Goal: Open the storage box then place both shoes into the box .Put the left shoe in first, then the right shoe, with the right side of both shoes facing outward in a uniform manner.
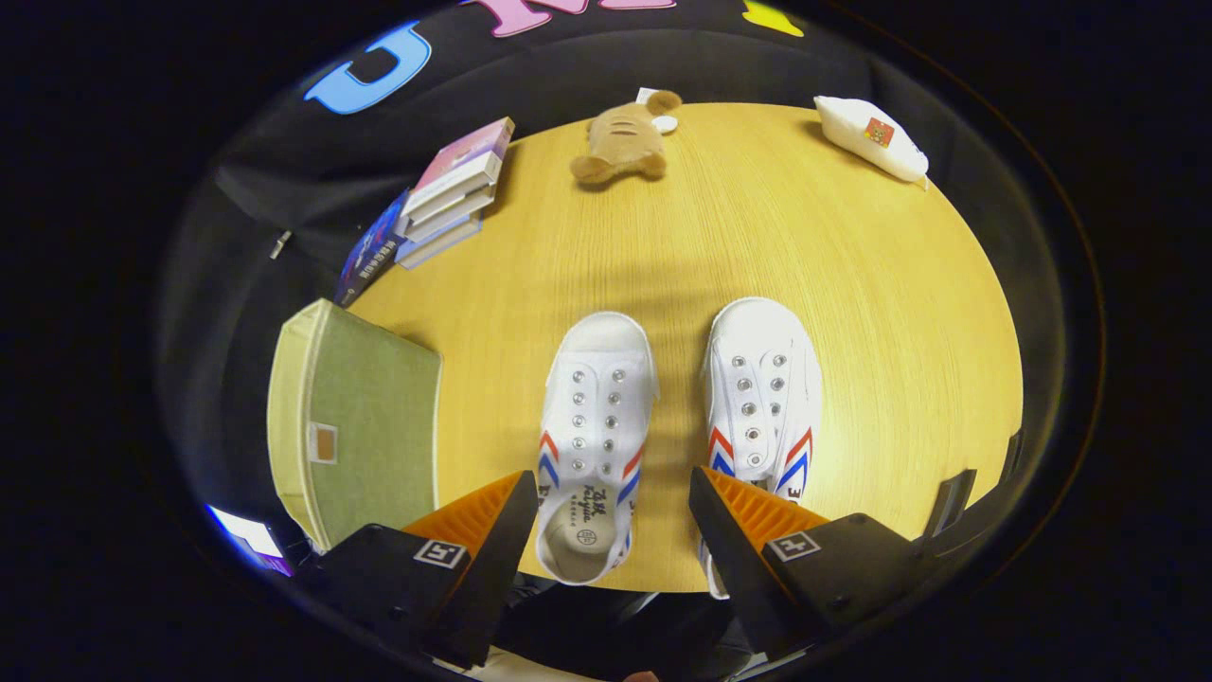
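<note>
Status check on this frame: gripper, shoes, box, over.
Gripper open, holding nothing, above the left shoe. Right shoe beside it, toes pointing away. Storage box shut, left of the shoes. Nothing between shoes and box.

Wooden table (805, 284): shoes (597, 417), books (450, 189), plush (625, 142).

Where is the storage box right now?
In the gripper view, the green storage box sits closed on the table, left of the two shoes, nearer than the stacked books.
</note>
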The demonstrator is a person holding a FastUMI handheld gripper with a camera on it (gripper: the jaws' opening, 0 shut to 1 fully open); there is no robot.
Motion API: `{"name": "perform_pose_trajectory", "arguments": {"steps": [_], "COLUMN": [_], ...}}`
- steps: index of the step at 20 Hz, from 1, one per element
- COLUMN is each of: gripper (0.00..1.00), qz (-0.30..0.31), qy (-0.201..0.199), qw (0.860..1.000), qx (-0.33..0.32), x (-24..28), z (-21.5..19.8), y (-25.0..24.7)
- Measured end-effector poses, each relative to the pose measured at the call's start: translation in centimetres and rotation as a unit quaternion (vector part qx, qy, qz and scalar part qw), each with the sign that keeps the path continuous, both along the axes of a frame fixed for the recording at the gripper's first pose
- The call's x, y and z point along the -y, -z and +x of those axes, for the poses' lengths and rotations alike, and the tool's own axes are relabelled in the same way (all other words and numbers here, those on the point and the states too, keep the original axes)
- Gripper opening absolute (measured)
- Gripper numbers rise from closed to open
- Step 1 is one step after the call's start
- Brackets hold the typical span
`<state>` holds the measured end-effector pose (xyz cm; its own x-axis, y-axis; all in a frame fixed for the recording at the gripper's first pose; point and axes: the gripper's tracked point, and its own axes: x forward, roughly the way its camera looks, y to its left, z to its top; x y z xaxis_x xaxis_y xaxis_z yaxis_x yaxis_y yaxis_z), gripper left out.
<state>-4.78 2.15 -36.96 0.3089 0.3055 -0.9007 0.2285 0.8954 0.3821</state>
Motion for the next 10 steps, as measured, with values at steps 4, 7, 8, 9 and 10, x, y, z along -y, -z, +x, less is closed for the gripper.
{"name": "perform_pose_trajectory", "arguments": {"steps": [4, 7, 8, 9, 10], "gripper": [0.99, 0.99, 0.98, 0.97, 0.94], "qz": [-0.016, -0.012, -0.006, -0.002, 0.004], "qy": [-0.013, -0.012, -0.009, -0.005, -0.001], "qw": [0.999, 0.998, 0.998, 0.998, 0.998], "qx": [-0.031, -0.053, -0.056, -0.058, -0.06], "x": [-0.3, -0.9, -1.3, -1.5, -1.8], "z": [0.5, 0.7, 0.8, 1.0, 1.1], "y": [2.9, 4.3, 4.6, 4.9, 5.1]}}
